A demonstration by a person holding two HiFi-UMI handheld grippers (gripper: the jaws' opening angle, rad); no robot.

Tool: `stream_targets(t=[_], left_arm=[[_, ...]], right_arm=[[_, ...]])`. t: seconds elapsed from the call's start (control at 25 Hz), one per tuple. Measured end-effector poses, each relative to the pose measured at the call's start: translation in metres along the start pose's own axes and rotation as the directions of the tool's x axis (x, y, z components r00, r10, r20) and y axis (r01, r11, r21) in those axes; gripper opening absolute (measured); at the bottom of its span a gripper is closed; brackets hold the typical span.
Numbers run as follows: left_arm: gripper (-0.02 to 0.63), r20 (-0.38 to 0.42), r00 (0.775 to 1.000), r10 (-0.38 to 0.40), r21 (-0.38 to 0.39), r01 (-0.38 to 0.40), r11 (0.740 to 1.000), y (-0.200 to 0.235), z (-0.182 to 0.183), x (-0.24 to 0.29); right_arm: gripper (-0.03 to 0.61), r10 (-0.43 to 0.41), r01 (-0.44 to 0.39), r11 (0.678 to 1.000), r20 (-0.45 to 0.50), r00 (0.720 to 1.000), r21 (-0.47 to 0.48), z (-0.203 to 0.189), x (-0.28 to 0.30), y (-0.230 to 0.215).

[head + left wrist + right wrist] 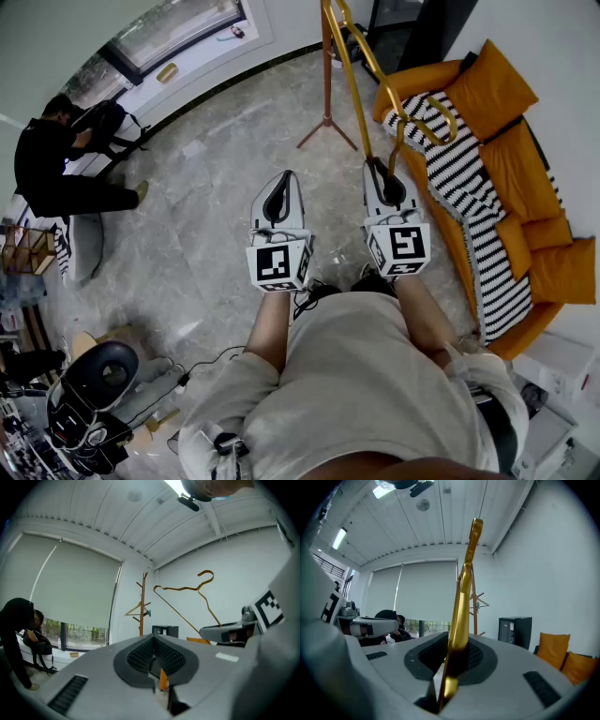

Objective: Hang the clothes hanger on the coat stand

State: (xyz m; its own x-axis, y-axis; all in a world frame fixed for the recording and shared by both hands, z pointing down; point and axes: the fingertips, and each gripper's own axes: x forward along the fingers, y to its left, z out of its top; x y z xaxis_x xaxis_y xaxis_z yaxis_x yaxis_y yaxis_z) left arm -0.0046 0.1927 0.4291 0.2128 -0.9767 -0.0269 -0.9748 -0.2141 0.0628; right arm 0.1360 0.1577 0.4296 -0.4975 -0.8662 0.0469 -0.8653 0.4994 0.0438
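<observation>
- Pale marble floor (206,216) fills the room, with a drawn roller blind (70,588) on the far window wall.
- The right hand-held gripper (452,658) pinches one thin bar of the gold clothes hanger (461,606), which rises steeply out of its pads.
- The hanger is held up in the air, its hook curling over the orange sofa (525,159) with the striped throw (459,178).
- The left hand-held gripper (152,660) is beside the right one, jaws pressed together on nothing, clear of the hanger.
- The wooden coat stand (326,75) stands on the floor beyond; the gold hanger is not on it.
- A person in dark clothes (56,159) bends by the window.
</observation>
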Motion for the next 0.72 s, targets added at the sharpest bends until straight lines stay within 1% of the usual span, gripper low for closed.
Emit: stream_targets(t=[0.2,0.4,0.56,0.72], left_arm=[[0.009,-0.014,1.0,-0.022,0.0,0.022,1.0,-0.001,-0.01,-0.008],[0.009,-0.025,0.999,-0.039,-0.001,0.039,0.999,0.012,-0.024,-0.022],[0.009,-0.039,0.999,-0.036,-0.038,0.034,0.999,0.02,-0.03,-0.026],[0.009,-0.049,0.998,-0.042,-0.04,0.04,0.998,0.023,-0.036,-0.026]], right_arm=[[0.049,0.002,-0.002,1.0,-0.008,1.0,0.012,-0.009,-0.003,0.008],[0.051,-0.03,0.03,1.0,-0.018,0.999,0.005,-0.02,-0.01,0.017],[0.051,-0.04,0.04,0.999,-0.049,0.998,-0.003,-0.027,-0.006,0.019],[0.051,-0.038,0.038,0.999,-0.088,0.995,-0.001,-0.039,0.003,0.019]])
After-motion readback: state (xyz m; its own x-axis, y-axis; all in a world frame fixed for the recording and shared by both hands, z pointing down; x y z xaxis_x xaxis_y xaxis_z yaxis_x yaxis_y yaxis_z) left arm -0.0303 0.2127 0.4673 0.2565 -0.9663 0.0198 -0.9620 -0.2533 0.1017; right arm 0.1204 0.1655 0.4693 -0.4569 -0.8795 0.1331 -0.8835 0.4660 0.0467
